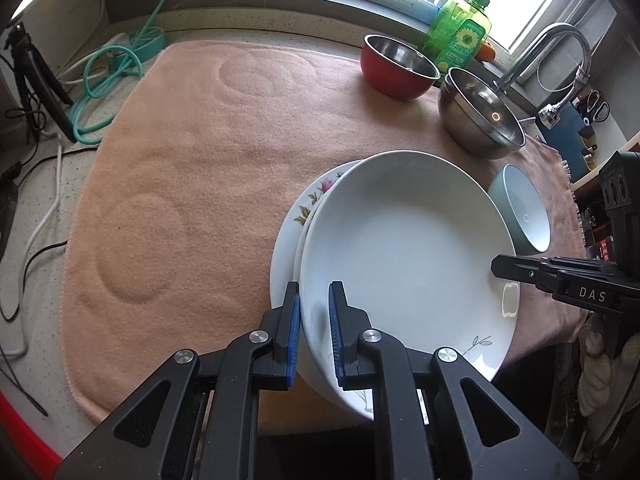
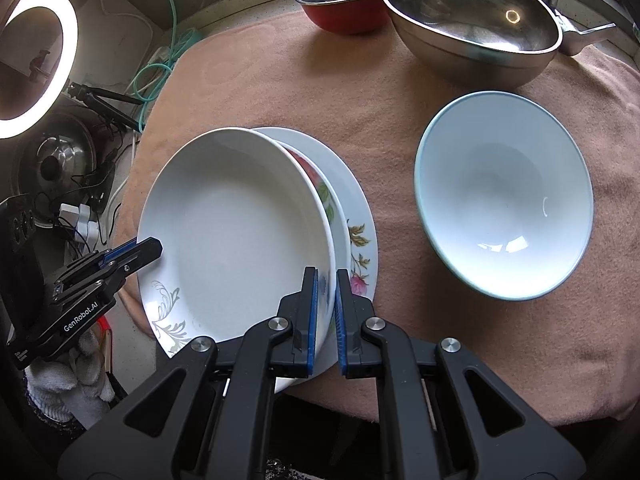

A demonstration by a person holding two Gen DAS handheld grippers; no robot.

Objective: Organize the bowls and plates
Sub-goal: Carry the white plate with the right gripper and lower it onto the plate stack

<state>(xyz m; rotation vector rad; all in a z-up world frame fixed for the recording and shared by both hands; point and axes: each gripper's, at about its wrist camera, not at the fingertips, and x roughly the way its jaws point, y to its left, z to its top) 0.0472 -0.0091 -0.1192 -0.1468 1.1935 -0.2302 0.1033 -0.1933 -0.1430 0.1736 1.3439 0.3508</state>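
A deep white plate (image 1: pixel 404 256) with a grey leaf print lies tilted over a flowered plate (image 1: pixel 308 208) on the pink towel (image 1: pixel 192 184). My left gripper (image 1: pixel 314 320) is shut on the white plate's near-left rim. My right gripper (image 2: pixel 325 312) is shut on its opposite rim; it shows in the left wrist view (image 1: pixel 500 268) at the plate's right edge. The white plate (image 2: pixel 236 236) and flowered plate (image 2: pixel 356 216) also show in the right wrist view. A pale blue bowl (image 2: pixel 504 192) sits to the right. A steel bowl (image 2: pixel 472 20) and a red bowl (image 2: pixel 340 0) stand behind.
A green soap bottle (image 1: pixel 460 32) and a tap (image 1: pixel 560 52) are at the back right by the window. A teal hose (image 1: pixel 116 64), cables and a tripod (image 1: pixel 32 76) lie left of the towel. A ring light (image 2: pixel 36 60) glows at the left.
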